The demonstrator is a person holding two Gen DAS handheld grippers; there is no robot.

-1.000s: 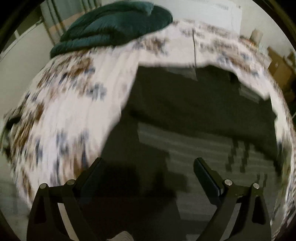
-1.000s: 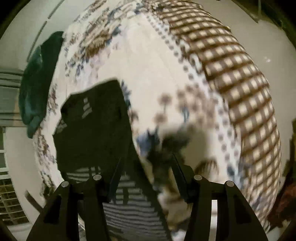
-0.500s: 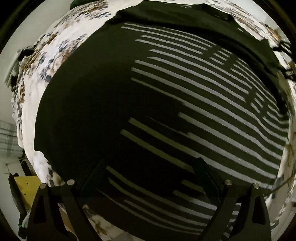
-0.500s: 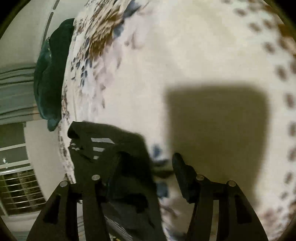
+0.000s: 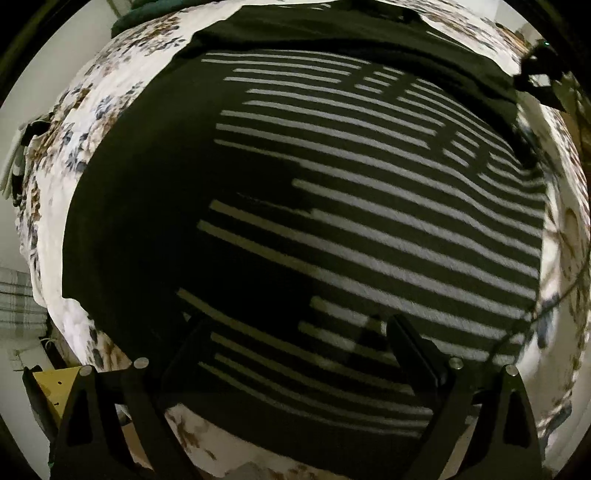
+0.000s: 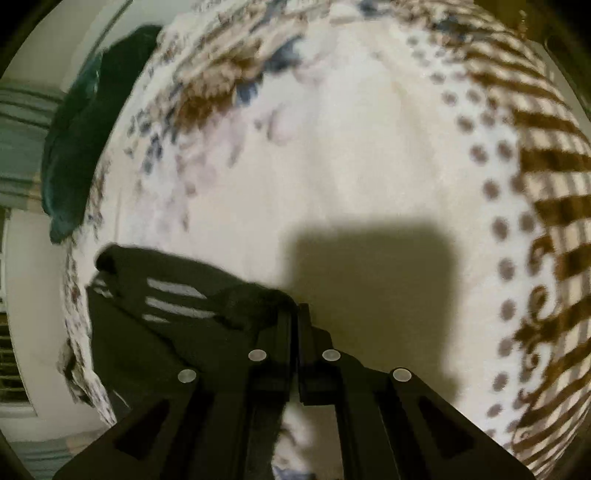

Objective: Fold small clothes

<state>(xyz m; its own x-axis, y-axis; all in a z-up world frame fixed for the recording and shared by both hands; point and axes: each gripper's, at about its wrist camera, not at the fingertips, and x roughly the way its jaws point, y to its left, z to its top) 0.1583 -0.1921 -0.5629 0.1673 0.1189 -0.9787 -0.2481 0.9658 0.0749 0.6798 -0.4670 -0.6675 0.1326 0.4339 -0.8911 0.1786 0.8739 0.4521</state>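
Observation:
A black garment with white stripes [image 5: 332,206] lies spread flat on a floral bedspread [image 5: 92,110] and fills the left wrist view. My left gripper [image 5: 295,332] is open, its fingers just above the garment's near part, holding nothing. In the right wrist view my right gripper [image 6: 295,314] is shut on a corner of the same black garment [image 6: 177,314], which bunches up to the left of the fingers above the bedspread [image 6: 332,147].
A dark green blanket [image 6: 74,147] lies at the far edge of the bed; it also shows in the left wrist view [image 5: 147,14]. A brown checked border [image 6: 546,177] runs along the bedspread's right side. A yellow object [image 5: 51,391] sits off the bed at lower left.
My right gripper has closed on the garment's corner; it was open half a second ago. My left gripper has dropped low over the striped garment and stays open.

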